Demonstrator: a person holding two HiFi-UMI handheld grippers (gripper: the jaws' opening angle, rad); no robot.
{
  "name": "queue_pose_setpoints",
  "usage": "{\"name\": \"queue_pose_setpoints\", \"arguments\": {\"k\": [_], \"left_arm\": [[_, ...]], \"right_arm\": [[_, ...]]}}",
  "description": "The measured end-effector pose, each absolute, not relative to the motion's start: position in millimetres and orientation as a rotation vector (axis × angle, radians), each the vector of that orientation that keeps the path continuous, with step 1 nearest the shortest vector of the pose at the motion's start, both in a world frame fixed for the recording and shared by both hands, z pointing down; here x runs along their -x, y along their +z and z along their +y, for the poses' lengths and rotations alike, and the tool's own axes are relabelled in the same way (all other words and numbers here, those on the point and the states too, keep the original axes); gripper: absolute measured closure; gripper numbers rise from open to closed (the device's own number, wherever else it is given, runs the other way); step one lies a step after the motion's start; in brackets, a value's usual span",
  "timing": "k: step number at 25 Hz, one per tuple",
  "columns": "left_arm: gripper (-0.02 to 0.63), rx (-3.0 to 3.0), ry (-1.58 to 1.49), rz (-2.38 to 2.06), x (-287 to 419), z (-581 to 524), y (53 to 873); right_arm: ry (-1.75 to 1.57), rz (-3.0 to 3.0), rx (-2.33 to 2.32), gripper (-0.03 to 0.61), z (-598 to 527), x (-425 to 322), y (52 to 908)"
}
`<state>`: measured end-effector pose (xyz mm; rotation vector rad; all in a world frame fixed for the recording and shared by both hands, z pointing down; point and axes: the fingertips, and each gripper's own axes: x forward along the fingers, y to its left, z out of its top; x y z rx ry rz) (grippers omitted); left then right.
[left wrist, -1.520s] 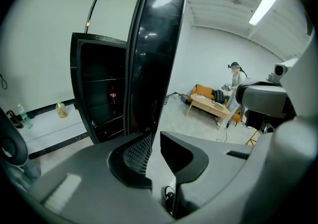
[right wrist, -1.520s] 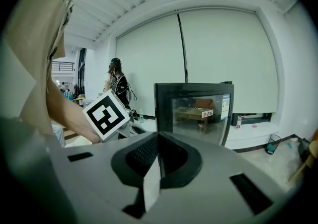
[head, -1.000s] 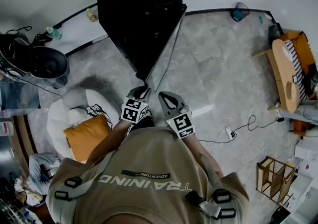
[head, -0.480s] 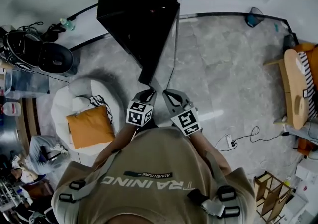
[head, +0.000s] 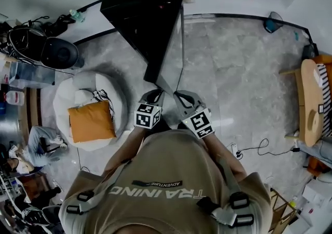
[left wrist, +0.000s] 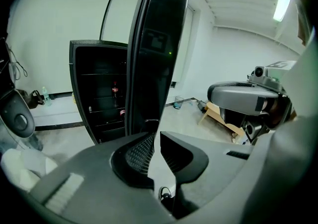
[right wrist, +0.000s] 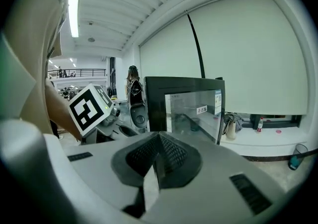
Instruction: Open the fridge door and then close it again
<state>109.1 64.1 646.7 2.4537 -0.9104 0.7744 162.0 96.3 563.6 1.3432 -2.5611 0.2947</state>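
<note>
The black fridge (head: 140, 4) stands at the back of the room with its glass door (head: 181, 46) swung open toward me. In the left gripper view the door (left wrist: 154, 54) shows edge-on, beside dark shelves (left wrist: 102, 99) holding bottles. The right gripper view looks through the door's pane (right wrist: 194, 111). My left gripper (head: 154, 93) is shut just short of the door's lower free edge, holding nothing (left wrist: 155, 136). Close beside it on the right, my right gripper (head: 181, 96) is shut and holds nothing (right wrist: 158, 138).
A white beanbag with an orange cushion (head: 91, 121) lies to the left. A black round chair (head: 57, 54) is further left. A wooden table (head: 311, 103) stands at the right. A cable and power strip (head: 236, 150) lie on the floor.
The view has shifted as the person moved, so the fridge now sits more squarely ahead. Both grippers stay shut side by side near the open door's edge.
</note>
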Motion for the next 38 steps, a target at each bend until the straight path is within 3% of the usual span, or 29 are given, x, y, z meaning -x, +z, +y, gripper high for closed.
{"name": "queue_pose_setpoints", "arguments": {"k": [21, 38], "left_arm": [[0.575, -2.462, 0.779, -0.800, -137.6, 80.4, 648.7], [0.588, -2.289, 0.710, -1.051, -201.8, 101.8, 650.2]], "right_arm": [[0.345, -2.473, -1.458, 0.583, 111.9, -176.1, 559.3], [0.327, -2.612, -1.226, 0.583, 122.6, -268.0, 565.5]]}}
